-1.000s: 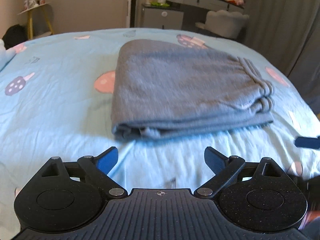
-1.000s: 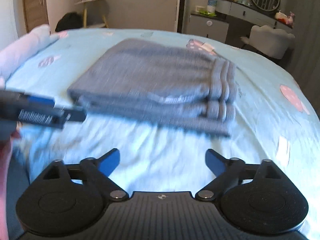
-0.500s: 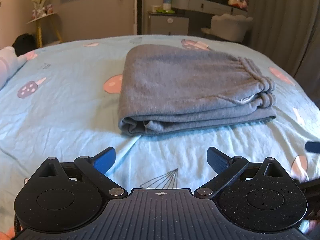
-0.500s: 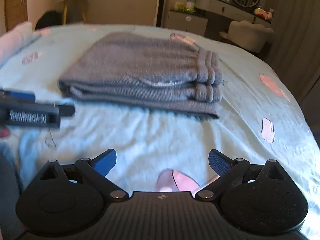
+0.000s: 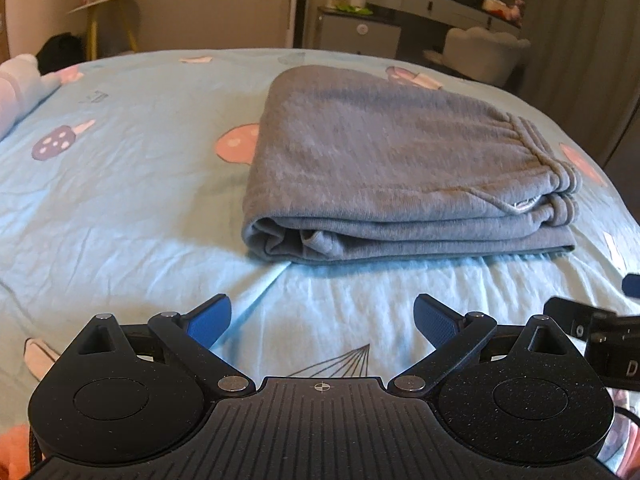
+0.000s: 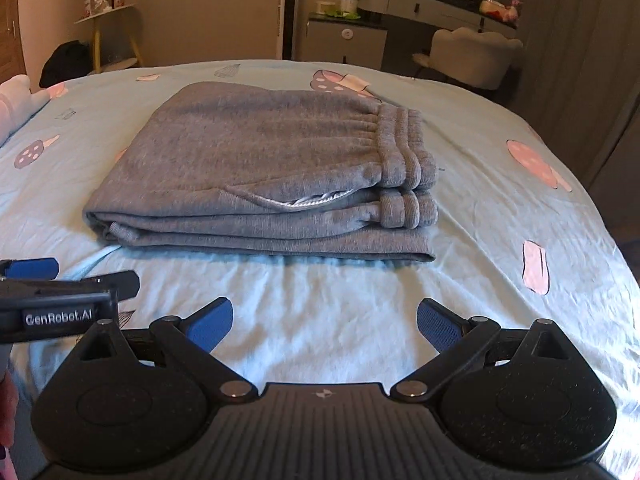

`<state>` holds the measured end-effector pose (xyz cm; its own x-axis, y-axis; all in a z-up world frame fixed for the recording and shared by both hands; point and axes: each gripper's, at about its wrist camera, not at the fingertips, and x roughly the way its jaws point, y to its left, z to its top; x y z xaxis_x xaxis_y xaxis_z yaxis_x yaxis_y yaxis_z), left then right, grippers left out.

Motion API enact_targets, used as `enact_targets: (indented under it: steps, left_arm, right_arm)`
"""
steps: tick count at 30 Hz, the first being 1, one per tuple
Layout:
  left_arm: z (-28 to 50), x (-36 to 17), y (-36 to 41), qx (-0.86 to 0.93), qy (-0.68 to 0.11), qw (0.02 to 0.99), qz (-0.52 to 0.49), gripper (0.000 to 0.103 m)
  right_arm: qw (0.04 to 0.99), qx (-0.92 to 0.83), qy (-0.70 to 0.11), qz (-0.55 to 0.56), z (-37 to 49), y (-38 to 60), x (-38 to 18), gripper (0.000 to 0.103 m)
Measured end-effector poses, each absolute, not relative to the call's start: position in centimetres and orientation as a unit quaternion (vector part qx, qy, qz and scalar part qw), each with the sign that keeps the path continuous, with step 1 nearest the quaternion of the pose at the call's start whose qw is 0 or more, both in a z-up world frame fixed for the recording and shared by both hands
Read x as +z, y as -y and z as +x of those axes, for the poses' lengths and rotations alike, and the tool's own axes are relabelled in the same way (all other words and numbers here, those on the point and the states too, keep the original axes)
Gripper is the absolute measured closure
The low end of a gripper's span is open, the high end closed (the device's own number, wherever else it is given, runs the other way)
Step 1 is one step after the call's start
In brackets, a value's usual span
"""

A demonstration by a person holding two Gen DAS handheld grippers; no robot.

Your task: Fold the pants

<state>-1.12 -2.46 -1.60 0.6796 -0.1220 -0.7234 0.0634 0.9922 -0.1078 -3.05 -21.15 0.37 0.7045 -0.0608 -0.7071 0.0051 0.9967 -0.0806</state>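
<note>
The grey pants (image 5: 384, 168) lie folded in a flat stack on the light blue bed sheet (image 5: 120, 200), waistband to the right. They also show in the right wrist view (image 6: 264, 176), with a white pocket lining peeking out. My left gripper (image 5: 322, 318) is open and empty, held back from the stack's near edge. My right gripper (image 6: 324, 320) is open and empty, also short of the stack. The left gripper shows from the side in the right wrist view (image 6: 30, 276).
The bed's right edge (image 6: 592, 216) drops off near dark curtains. A pink pillow (image 5: 16, 88) lies at the far left. A dresser (image 6: 400, 12), a white chair (image 6: 472, 56) and a yellow-legged side table (image 6: 108, 36) stand beyond the bed.
Both grippers have pulled back and risen a little from the folded pants, staying open. The pants have not moved.
</note>
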Motion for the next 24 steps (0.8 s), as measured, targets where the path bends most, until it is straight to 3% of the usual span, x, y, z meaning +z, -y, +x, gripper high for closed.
enact_targets:
  steps: [24]
  left_arm:
    - [-0.85,-1.72,2.60,-0.051,-0.400,0.915,-0.033,0.002]
  right_arm:
    - [0.923,-0.014,-0.382,-0.046,-2.62,21.16,0.95,0.004]
